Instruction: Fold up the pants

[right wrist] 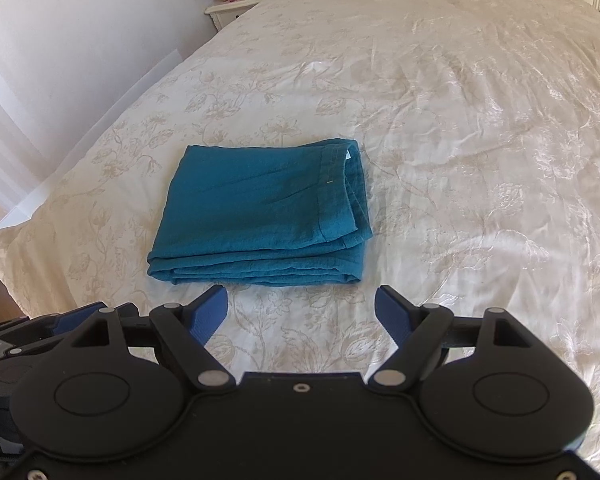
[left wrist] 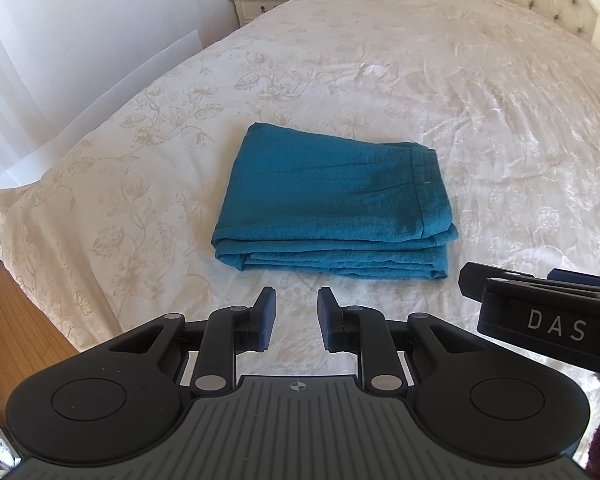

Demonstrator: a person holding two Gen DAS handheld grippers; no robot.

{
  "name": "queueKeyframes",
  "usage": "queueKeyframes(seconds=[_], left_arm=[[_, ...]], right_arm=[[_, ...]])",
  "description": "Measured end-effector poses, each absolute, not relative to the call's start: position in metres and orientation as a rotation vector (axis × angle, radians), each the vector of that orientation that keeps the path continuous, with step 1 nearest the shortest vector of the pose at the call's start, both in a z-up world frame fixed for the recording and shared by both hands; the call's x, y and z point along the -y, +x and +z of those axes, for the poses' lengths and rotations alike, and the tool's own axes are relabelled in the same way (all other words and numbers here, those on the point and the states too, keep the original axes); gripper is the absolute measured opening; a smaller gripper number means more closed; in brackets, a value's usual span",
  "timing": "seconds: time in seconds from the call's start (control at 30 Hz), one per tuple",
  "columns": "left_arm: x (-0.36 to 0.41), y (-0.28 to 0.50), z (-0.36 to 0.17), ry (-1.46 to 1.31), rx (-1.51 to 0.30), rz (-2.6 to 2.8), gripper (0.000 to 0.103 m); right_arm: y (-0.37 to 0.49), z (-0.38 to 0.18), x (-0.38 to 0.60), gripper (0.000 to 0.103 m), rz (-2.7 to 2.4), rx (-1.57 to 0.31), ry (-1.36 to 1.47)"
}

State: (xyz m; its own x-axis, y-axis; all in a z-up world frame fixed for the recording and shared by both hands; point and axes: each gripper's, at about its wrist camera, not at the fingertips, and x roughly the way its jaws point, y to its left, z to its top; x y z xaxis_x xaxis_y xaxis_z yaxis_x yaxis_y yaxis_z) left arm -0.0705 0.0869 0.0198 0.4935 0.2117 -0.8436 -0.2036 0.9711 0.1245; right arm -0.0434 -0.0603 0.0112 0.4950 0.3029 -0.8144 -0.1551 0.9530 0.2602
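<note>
We see the pants (left wrist: pixel 332 200) folded on the bed (left wrist: pixel 460 80) just ahead of both empty tools, long edge crosswise (left tool (left wrist: pixel 297 316) narrowly parted, right tool (right wrist: pixel 301 312) wide open).

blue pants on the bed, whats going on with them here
A person is working with a handheld gripper in each hand. The teal pants lie folded into a flat, layered rectangle on the cream bedspread. Neither gripper touches them: the left gripper hovers just short of the near edge with a narrow gap between its jaws, and the right gripper is wide open beside it. The folding looks done.
</note>
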Motion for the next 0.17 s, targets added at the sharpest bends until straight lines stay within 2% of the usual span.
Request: queueKeyframes(seconds=[0.17], left_arm=[[-0.0883, -0.0693, 0.0194, 0.009, -1.027, 0.259, 0.022]], right_arm=[[-0.0402, 0.0094, 0.0548, 0.081, 0.288, -1.026, 0.157]])
